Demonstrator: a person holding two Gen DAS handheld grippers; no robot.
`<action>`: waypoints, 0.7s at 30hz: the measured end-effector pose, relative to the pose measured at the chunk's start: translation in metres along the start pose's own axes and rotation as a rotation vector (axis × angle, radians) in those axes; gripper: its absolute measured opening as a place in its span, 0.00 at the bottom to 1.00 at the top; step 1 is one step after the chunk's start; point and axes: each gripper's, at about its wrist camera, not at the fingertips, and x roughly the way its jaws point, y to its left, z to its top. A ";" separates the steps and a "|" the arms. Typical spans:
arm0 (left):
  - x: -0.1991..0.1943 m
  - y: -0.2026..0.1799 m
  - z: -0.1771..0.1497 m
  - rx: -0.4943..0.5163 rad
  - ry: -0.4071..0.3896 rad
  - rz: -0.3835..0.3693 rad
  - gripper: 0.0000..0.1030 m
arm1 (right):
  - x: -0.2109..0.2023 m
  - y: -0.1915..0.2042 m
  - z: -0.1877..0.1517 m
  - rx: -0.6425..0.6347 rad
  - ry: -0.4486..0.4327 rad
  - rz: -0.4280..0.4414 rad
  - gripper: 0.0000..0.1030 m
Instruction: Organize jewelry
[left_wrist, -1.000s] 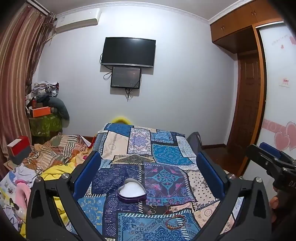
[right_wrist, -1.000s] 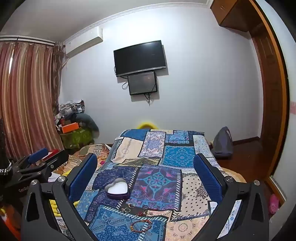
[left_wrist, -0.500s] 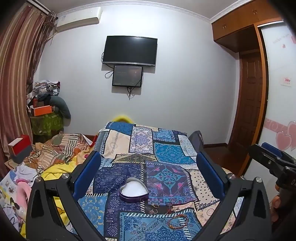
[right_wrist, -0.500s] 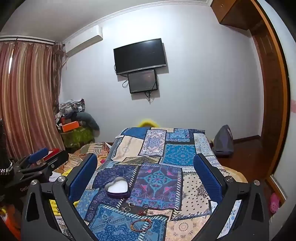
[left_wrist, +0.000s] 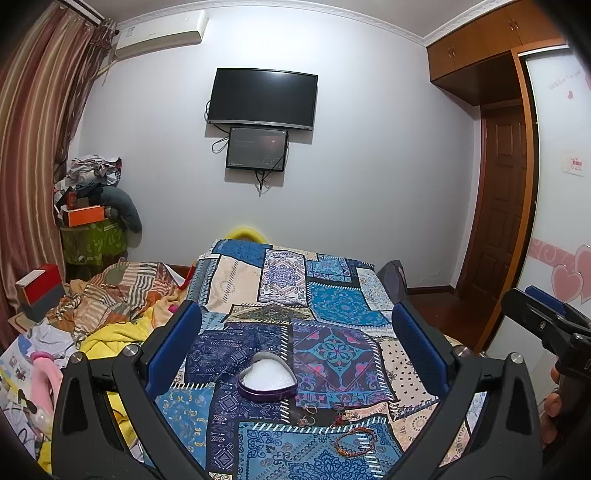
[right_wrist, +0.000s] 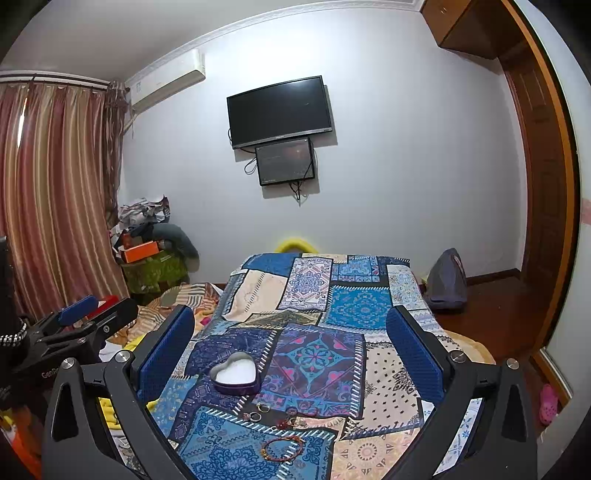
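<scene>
Both claws hang spread and empty above the near end of the bed: the left gripper (left_wrist: 295, 347) and the right gripper (right_wrist: 290, 349) each show blue pads (left_wrist: 173, 347) set wide apart, with nothing between them.

Below them, on the patchwork quilt (left_wrist: 332, 295), sits the heart-shaped tin (left_wrist: 266, 380), lid off, its white lining exposed. Just in front of the tin lie the rings (left_wrist: 308, 413) and a small red charm piece (left_wrist: 341, 415); nearer the onlooker lies the bead bracelet (left_wrist: 355, 441). None of the jewelry touches a gripper, and none is in the tin yet.

Likely faults, as judged from this layout:
- The rings are thin and lie flat on soft cloth; wide pads may pinch quilt along with metal, or slide a ring away.
- The pieces sit close together, so closing on one may drag a neighbour.
- The quilt's busy pattern masks the small items, which makes aim uncertain.
- The tin is light-looking and rests on yielding bedding; a nudge from either claw could tip or shift it.
- The bracelet, a limp loop, may slip out if gripped on one strand only.
</scene>
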 end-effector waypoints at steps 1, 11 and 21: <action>0.000 0.000 0.000 0.000 0.001 -0.001 1.00 | 0.000 0.000 0.000 -0.001 0.000 0.000 1.00; 0.000 0.000 0.000 0.001 -0.001 -0.002 1.00 | 0.000 0.003 0.001 -0.007 -0.005 -0.002 1.00; -0.002 -0.001 -0.001 -0.001 -0.002 0.000 1.00 | 0.000 0.002 0.001 -0.007 -0.005 -0.003 1.00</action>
